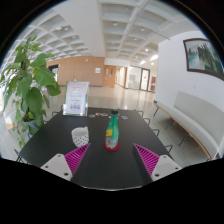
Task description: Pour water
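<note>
A green bottle [112, 130] with a red lower label stands upright on the dark table [100, 165], a little beyond my fingers and between their lines. A clear glass cup [80, 135] stands to its left on the table. My gripper [110, 160] is open and empty; its pink pads [76, 158] sit wide apart at either side, short of the bottle.
A white sign stand [76, 98] is at the table's far end. A leafy plant [25, 85] rises at the left. A white sofa [190, 115] lines the right wall. Chairs [150, 122] stand along the table's right side.
</note>
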Demonstrator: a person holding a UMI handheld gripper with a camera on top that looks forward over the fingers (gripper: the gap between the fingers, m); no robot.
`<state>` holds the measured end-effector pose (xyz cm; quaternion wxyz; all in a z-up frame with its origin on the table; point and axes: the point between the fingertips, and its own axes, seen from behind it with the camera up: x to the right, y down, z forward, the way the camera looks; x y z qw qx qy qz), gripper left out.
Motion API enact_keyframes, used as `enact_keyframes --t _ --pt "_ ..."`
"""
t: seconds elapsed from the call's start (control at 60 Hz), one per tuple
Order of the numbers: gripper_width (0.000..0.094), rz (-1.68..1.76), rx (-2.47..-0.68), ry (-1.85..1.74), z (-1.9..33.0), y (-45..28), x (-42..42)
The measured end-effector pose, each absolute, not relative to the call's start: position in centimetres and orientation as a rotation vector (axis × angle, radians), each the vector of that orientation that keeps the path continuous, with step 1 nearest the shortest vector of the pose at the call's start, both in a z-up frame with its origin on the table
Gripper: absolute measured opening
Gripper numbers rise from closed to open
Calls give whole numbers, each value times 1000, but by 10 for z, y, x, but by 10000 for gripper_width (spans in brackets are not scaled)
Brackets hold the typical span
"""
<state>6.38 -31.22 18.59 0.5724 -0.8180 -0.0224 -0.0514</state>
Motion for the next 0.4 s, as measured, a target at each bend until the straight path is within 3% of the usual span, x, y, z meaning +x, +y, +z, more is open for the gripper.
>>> enact_keyframes --t 0.4 --pt "858 -78 -1913 -17 190 -362 64"
